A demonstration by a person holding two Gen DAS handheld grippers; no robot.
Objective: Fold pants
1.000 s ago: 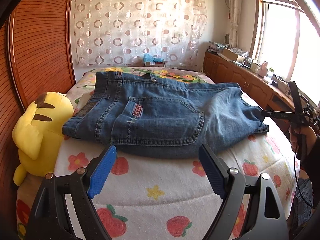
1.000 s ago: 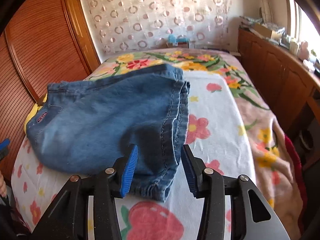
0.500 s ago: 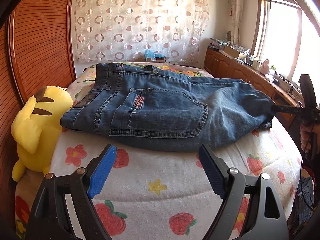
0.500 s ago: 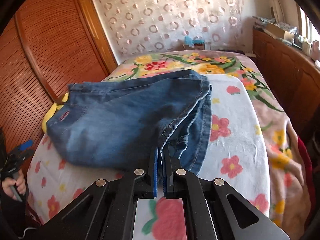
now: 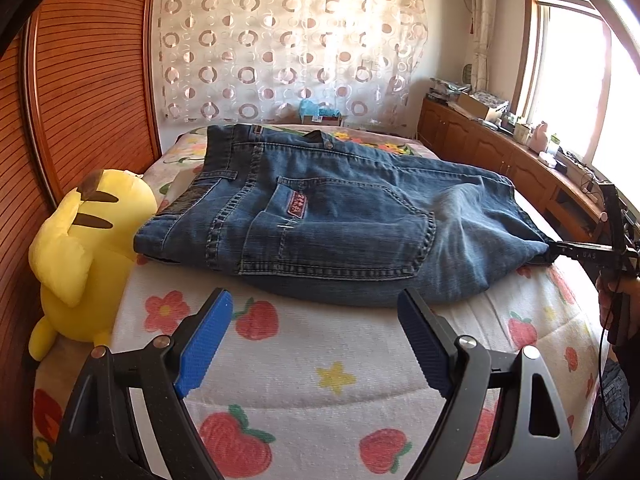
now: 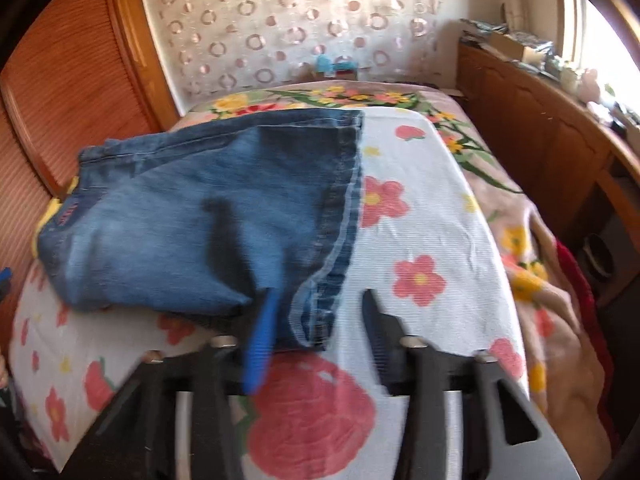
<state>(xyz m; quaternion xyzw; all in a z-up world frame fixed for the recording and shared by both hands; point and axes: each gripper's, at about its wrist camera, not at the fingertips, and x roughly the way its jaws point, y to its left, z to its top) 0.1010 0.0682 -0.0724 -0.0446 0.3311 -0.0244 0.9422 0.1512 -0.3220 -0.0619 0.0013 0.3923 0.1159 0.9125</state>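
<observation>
Folded blue jeans point(image 5: 320, 220) lie across the bed, waistband at the far left, leg hems at the right. My left gripper point(image 5: 312, 344) is open and empty, hovering over the blanket just in front of the jeans. In the right wrist view the jeans point(image 6: 180, 220) lie flat, and their hem corner point(image 6: 312, 320) sits between the parted fingers of my right gripper point(image 6: 316, 336), which is open. The right gripper also shows in the left wrist view point(image 5: 560, 246) at the hem end of the jeans.
A yellow plush toy point(image 5: 84, 248) sits at the bed's left edge against the wooden headboard point(image 5: 88, 80). A wooden cabinet point(image 5: 500, 152) with clutter runs along the right side. The white fruit-print blanket point(image 5: 320, 380) covers the near bed.
My right gripper, shut on the hem corner half a second ago, has opened and the hem has dropped flat. My left gripper stays open and has edged closer to the bed.
</observation>
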